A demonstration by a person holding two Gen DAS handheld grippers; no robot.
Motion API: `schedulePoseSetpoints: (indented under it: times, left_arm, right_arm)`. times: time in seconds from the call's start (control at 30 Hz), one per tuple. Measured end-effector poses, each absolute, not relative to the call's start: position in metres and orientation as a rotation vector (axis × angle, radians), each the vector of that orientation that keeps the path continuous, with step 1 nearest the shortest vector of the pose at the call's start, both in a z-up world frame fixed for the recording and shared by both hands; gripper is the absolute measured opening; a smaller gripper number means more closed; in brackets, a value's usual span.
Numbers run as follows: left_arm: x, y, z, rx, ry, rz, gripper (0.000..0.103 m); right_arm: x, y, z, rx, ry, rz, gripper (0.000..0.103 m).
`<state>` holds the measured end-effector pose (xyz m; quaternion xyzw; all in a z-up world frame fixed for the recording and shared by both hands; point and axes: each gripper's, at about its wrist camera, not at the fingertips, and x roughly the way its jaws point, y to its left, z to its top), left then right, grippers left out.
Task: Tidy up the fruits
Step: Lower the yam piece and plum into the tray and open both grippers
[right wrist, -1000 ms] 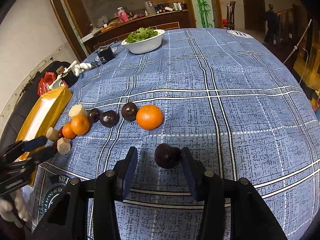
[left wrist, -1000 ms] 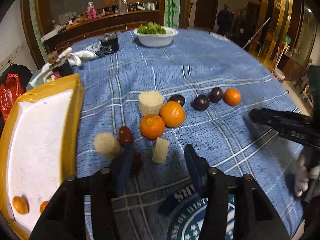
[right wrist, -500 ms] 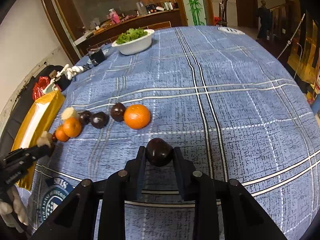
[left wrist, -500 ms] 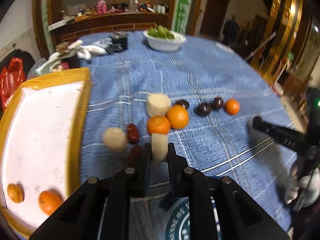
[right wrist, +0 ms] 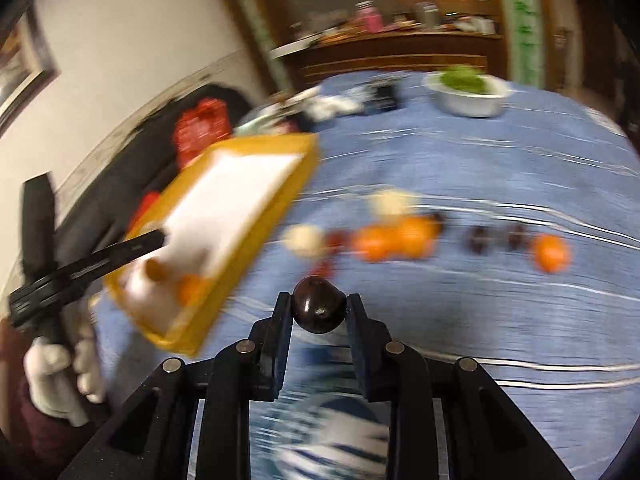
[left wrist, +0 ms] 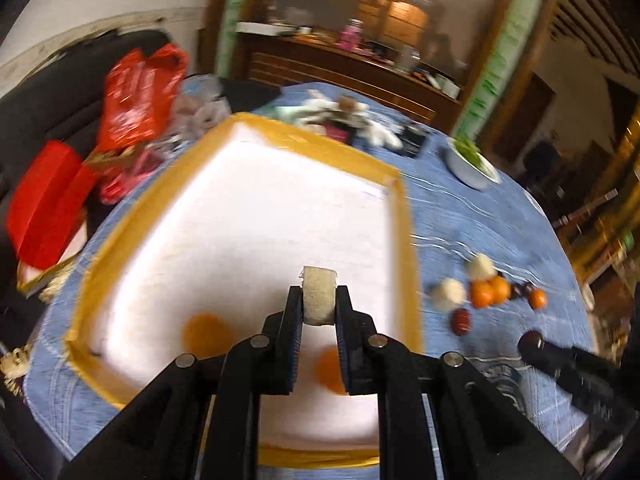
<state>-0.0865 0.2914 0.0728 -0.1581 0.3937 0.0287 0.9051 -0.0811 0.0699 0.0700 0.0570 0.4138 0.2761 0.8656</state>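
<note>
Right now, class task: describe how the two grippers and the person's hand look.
Both the left gripper and right gripper are black, with flat slab fingers on angular linkage arms joined by round silver bolts. The hand wears a white glove. No cables show.

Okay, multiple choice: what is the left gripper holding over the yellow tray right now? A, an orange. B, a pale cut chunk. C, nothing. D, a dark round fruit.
B: the left gripper is shut on a pale chunk above the tray; the dark fruit is in the right gripper.
</note>
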Motion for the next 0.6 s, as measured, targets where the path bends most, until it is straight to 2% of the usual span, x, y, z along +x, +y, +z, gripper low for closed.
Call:
schedulePoseSetpoints:
  times: [0.33, 0.37, 0.43, 0.5, 0.6]
  left_arm:
    - [-0.098, 0.342, 0.056, -0.443, 0.834, 0.077, 0.016]
    - [-0.099, 0.344, 0.057, -0.450, 0.829, 0.070, 0.020]
    - [-0.102, 0.346, 0.059, -0.460, 0.818, 0.067, 0.035]
    - [-0.106, 0.349, 0.064, -0.470, 0.797, 0.075, 0.059]
    - [-0.112, 0.355, 0.072, -0.507, 0.767, 0.089, 0.074]
  right_arm:
    - [-0.088, 0.187, 0.051, -0.010, 0.936, 0.720, 0.031]
    - [-0.089, 0.193, 0.048, -0.017, 0.944, 0.723, 0.031]
    - [-0.090, 0.203, 0.043, -0.035, 0.953, 0.724, 0.032]
    - [-0.091, 0.208, 0.040, -0.051, 0.955, 0.724, 0.032]
    - [-0.093, 0.213, 0.037, -0.058, 0.961, 0.728, 0.032]
